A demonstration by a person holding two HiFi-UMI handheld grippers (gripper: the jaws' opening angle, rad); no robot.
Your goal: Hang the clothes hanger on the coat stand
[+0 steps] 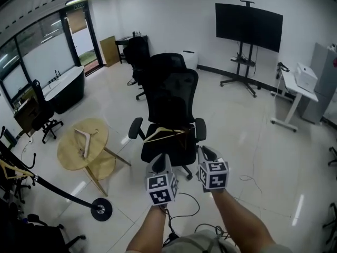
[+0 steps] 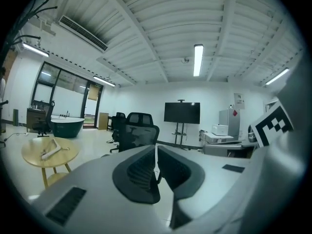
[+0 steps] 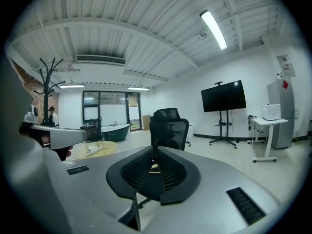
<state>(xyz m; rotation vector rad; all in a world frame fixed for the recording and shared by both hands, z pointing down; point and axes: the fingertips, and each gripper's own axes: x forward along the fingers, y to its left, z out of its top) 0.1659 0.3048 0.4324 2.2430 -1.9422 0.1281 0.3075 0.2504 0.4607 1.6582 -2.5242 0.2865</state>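
Pale wooden clothes hanger (image 1: pixel 164 133) lying across the seat of a black mesh-backed office chair (image 1: pixel 171 96), between its two armrests, at the centre of the head view. A second pale wooden hanger (image 1: pixel 86 139) lies flat on a round light-wood table (image 1: pixel 71 154) to the chair's left. Black coat stand (image 3: pixel 47 82) with upward-curving branches, standing at the far left of the room in the right gripper view, well apart from both hangers; in the head view its slanted pole ends in a round base on the floor at lower left. Left gripper (image 2: pixel 156 149) and right gripper (image 3: pixel 156 151), held side by side just in front of the chair seat and pointing at it, neither touching the hanger; each has its jaws together, with nothing between them. Background: a black television on a wheeled stand (image 1: pixel 248 25) against the white far wall, a dark bathtub (image 1: pixel 66 88) by the windows, and a white desk (image 1: pixel 297 86) at right.
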